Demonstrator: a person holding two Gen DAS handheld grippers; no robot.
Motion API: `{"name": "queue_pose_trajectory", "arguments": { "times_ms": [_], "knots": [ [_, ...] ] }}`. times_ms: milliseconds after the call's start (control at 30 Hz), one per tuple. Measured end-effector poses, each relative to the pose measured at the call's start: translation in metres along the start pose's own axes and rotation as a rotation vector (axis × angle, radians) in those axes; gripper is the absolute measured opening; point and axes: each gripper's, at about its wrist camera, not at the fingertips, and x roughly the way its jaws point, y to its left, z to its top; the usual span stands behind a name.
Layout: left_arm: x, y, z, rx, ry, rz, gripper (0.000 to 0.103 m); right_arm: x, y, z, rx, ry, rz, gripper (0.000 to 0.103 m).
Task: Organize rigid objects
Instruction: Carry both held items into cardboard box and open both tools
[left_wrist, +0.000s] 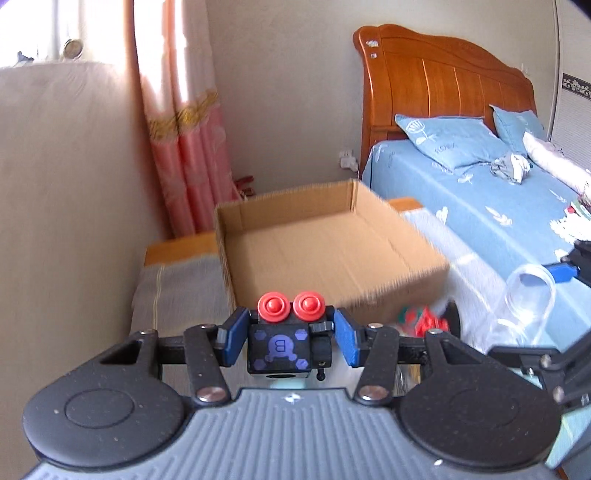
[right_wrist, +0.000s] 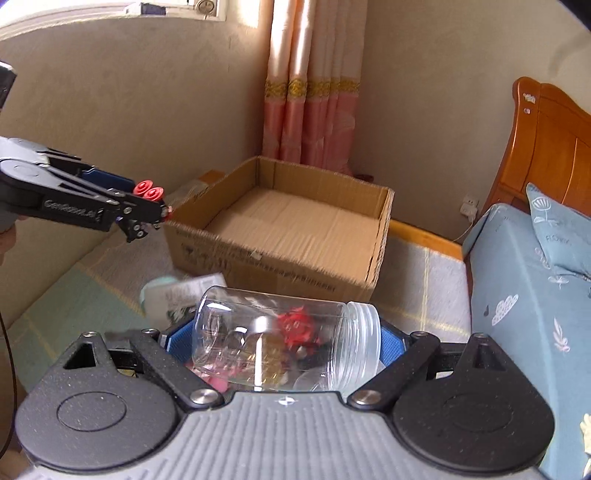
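Bedroom, cloth-covered low surface (right_wrist: 424, 288) beside a blue bed (left_wrist: 498, 206). Cardboard box (right_wrist: 295, 229): sitting ahead of both grippers, showing nothing inside as yet. Left gripper (left_wrist: 291, 332): clamping a black toy block with two red knobs (left_wrist: 279, 347), off the surface, short of the box. Right gripper (right_wrist: 286, 343): jaws wide, gripping a clear plastic jar (right_wrist: 288, 339) lying sideways between its pads. Remaining: red clutter (left_wrist: 424, 317) and a pale round item (right_wrist: 162, 295) lying below the grippers, seemingly awaiting sorting.
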Motion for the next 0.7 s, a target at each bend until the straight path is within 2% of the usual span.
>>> {"name": "queue_pose_trajectory", "arguments": {
  "times_ms": [200,233,300,333,367,433,567,700],
  "knots": [
    [0.035,0.0,0.035,-0.009,-0.008,0.015,0.05,0.01,-0.015,0.026,0.001,-0.019,-0.011,0.096],
    [0.041,0.001,0.037,-0.018,-0.016,0.017,0.053,0.012,-0.017,0.029,0.004,-0.02,-0.011,0.096],
    [0.049,0.004,0.036,-0.04,-0.038,0.04,0.072,0.016,-0.02,0.034,0.008,-0.019,-0.008,0.096],
    [0.051,0.004,0.034,-0.051,-0.051,0.061,0.09,0.018,-0.02,0.037,0.008,-0.016,-0.006,0.096],
    [0.051,0.004,0.031,-0.051,-0.067,0.083,0.096,0.02,-0.021,0.04,0.011,-0.015,-0.005,0.096],
    [0.05,0.002,0.024,-0.042,-0.077,0.102,0.096,0.024,-0.023,0.044,0.004,-0.013,-0.004,0.096],
    [0.045,0.005,0.011,-0.052,-0.05,0.087,0.096,0.034,-0.024,0.053,-0.013,-0.008,0.0,0.096],
    [0.039,0.011,-0.006,-0.089,-0.01,0.105,0.096,0.048,-0.027,0.063,-0.023,0.01,0.0,0.096]
  ]
}}
